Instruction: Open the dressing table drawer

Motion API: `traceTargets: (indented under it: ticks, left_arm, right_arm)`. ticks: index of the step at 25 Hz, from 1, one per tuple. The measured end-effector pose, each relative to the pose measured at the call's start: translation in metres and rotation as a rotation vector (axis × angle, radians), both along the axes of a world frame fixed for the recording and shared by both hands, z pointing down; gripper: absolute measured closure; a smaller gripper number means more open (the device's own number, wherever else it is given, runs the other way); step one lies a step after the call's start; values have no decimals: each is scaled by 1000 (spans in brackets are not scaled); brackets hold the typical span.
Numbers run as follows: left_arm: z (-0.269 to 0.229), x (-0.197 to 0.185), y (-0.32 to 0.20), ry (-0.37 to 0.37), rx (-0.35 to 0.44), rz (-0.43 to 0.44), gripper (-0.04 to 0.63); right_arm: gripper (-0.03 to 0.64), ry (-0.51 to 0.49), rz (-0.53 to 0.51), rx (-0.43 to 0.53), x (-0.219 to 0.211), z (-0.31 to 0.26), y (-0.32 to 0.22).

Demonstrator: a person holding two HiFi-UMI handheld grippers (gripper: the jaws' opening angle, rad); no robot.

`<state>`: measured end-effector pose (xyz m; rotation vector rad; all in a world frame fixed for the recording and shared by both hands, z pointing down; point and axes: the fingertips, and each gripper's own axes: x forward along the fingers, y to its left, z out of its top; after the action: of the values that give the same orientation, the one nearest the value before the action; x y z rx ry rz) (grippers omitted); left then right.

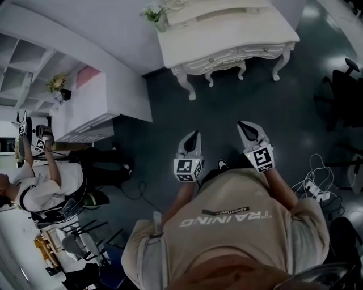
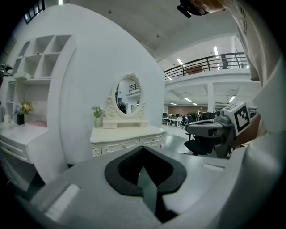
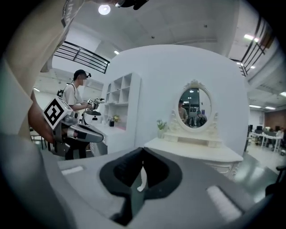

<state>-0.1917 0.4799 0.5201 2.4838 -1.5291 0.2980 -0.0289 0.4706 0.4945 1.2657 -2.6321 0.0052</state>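
Observation:
The white dressing table stands against the wall ahead, some way off across the dark floor. Its carved drawers sit flush in the front. In the left gripper view the table is left of centre, with the oval mirror above it. The right gripper view has the table to the right. My left gripper and right gripper are held side by side in front of my chest, pointing at the table. Both are shut and hold nothing. They are well short of the drawers.
A small vase of flowers stands on the table's left corner. A white shelf unit and counter lie to the left, where another person holds grippers. Cables and a power strip lie at the right, near an office chair.

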Motion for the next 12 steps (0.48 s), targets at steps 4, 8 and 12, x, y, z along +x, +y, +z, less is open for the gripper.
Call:
traceTargets:
  ticks: [4, 8, 12]
  left_arm:
    - [4, -3, -15, 14, 3, 25, 588]
    - [3, 1, -49, 1, 17, 33, 588]
    - [3, 18, -106, -25, 21, 36, 588]
  right_arm:
    - [614, -39, 65, -38, -2, 9, -2]
    - [614, 29, 50, -24, 2, 12, -30]
    - [614, -34, 98, -37, 24, 19, -87]
